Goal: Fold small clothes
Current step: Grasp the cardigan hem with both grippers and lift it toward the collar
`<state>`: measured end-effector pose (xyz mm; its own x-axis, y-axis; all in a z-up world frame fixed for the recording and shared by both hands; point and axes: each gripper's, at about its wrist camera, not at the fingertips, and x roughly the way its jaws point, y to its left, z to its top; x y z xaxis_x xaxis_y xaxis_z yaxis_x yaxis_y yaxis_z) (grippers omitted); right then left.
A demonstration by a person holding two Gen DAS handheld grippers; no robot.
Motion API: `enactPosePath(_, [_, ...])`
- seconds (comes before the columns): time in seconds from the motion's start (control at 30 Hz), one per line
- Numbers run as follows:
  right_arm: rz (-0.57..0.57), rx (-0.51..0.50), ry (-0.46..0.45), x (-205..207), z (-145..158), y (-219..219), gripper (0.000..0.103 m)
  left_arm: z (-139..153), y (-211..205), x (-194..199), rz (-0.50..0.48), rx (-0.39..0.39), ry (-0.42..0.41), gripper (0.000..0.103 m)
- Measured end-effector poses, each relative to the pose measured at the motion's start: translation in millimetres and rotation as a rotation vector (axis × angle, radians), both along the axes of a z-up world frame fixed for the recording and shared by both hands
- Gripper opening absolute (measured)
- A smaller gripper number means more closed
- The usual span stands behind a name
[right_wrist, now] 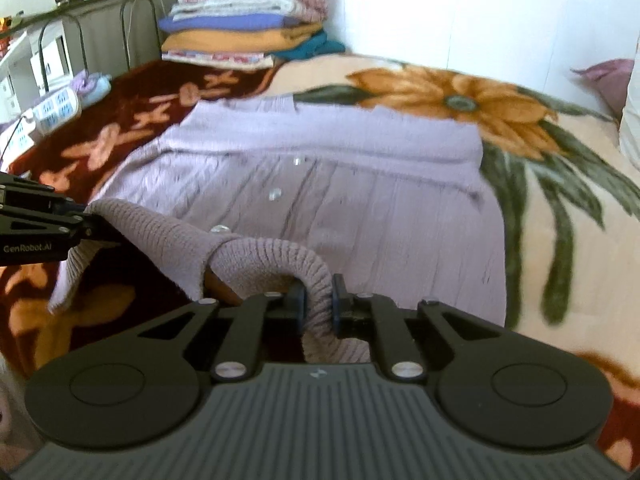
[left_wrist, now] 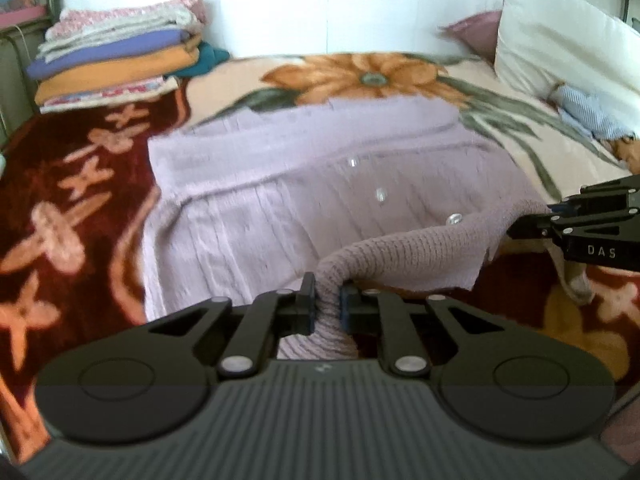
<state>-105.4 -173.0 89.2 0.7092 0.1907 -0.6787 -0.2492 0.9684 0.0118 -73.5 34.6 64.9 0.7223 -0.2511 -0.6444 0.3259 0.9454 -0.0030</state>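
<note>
A lilac knitted cardigan (left_wrist: 304, 184) with clear buttons lies spread on the floral blanket (left_wrist: 360, 76); it also shows in the right wrist view (right_wrist: 340, 184). My left gripper (left_wrist: 327, 305) is shut on the ribbed hem at the near left and holds it lifted. My right gripper (right_wrist: 317, 302) is shut on the hem at the near right, also lifted. The hem hangs between them in an arc. The right gripper shows in the left wrist view (left_wrist: 516, 226), and the left gripper shows in the right wrist view (right_wrist: 90, 226).
A stack of folded clothes (left_wrist: 116, 52) sits at the far left corner by the wall, also in the right wrist view (right_wrist: 244, 28). A white pillow (left_wrist: 560, 40) and a striped blue garment (left_wrist: 592, 112) lie at the right. A power strip (right_wrist: 52, 110) lies at the bed's left edge.
</note>
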Motion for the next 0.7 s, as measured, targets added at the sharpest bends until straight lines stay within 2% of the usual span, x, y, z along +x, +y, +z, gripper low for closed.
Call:
enactPosePath(0.33, [-0.028,0.015,-0.133,38.7,42.1,2.3,0.012,35.6,0.4,29.2,0.019,-0.027,-0.115,0.014])
enactPosePath(0.7, [-0.066,0.032,-0.250,134.6,82.8,14.3,0.012,73.6,4.0,100.2,0.081,-0.075,-0.225,0.014])
